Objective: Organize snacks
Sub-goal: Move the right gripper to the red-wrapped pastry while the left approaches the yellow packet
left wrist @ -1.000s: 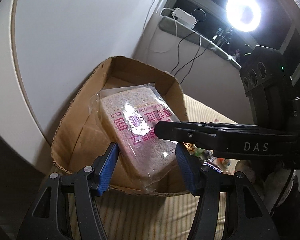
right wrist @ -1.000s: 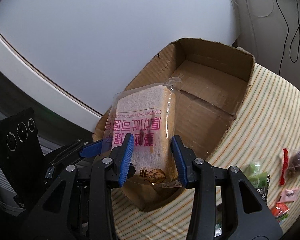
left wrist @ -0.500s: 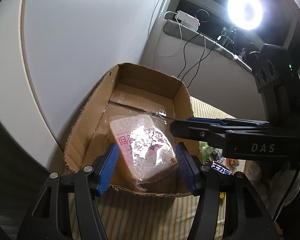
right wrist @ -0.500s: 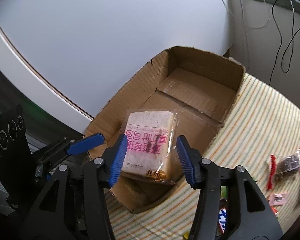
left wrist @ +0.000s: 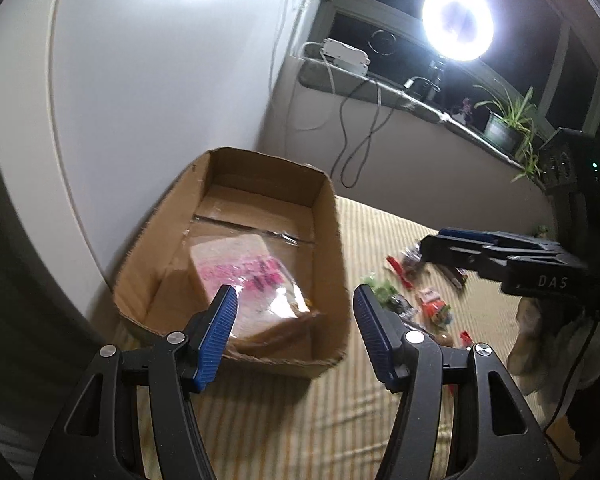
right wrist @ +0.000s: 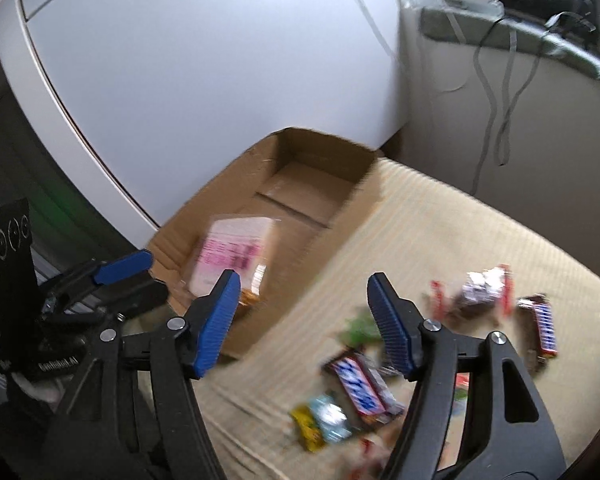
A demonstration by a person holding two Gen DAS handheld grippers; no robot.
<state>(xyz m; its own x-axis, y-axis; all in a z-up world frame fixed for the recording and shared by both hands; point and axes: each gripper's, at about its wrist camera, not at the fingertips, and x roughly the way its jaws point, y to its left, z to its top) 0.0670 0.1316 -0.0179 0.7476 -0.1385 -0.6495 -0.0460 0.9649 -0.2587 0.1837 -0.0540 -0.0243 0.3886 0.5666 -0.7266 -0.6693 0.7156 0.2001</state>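
A bagged loaf of sliced bread (left wrist: pixel 240 280) with pink print lies flat inside the open cardboard box (left wrist: pixel 336 240), free of both grippers. My left gripper (left wrist: pixel 295 296) hangs above the box's near wall, its jaws opening with nothing between them. My right gripper (right wrist: pixel 303 280) is over the striped cloth (right wrist: pixel 440 220) beside the box, its jaws also opening and empty. Loose snacks lie to the right of the box: a blue-and-red chocolate bar (right wrist: pixel 364 384), a second bar (right wrist: pixel 542 328), a foil pack (right wrist: pixel 480 292) and small sweets (right wrist: pixel 320 420). The right wrist view is blurred.
A white panel (left wrist: pixel 160 100) stands right behind the box. A window ledge (left wrist: pixel 400 96) with a white adapter, hanging cables and a potted plant (left wrist: pixel 508 120) runs along the back. A bright ring light (left wrist: pixel 458 20) glares at the top right.
The right gripper let go of the bread, which now lies in the box. Both grippers drew back and up; the right one swung right over the loose snacks and opened wider.
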